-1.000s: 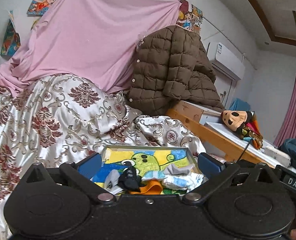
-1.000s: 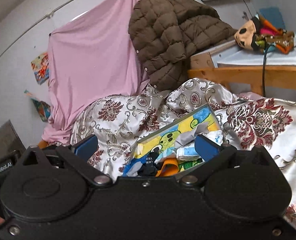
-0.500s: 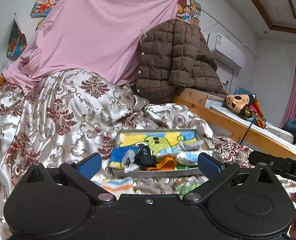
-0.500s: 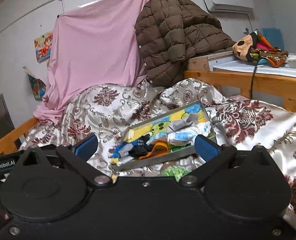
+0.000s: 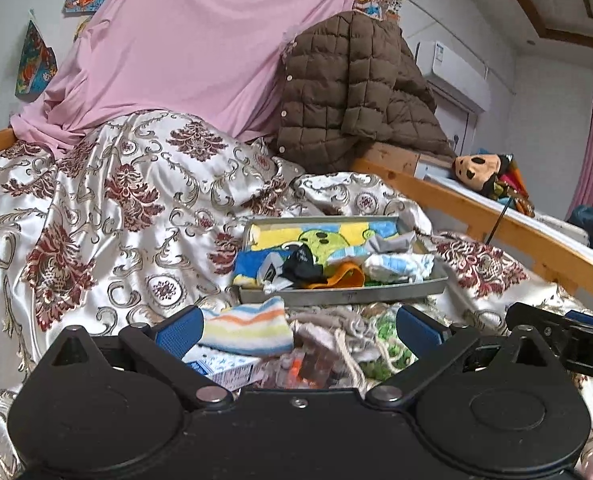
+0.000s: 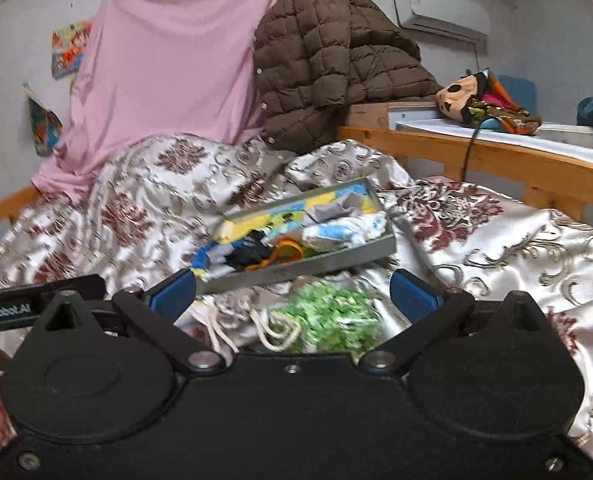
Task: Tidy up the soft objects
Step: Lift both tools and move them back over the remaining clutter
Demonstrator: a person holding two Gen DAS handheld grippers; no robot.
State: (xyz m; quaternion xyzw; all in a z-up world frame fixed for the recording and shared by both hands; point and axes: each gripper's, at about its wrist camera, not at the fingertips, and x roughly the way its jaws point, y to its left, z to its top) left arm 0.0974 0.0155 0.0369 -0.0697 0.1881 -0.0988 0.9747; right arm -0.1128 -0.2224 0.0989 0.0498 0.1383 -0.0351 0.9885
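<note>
I hold both the left tongs [image 5: 296, 330] and right tongs [image 6: 294, 294] wide and empty just in front of the grey tray [image 5: 348, 294], where striped sock [image 5: 248, 326], drawstring pouch [image 5: 332, 330] and green bundle [image 6: 332, 316] lie loose.

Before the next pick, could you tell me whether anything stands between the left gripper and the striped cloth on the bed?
Nothing visible does. The striped cloth lies just ahead of the left gripper, whose jaws stand open, on the near side of the metal tray.
</note>
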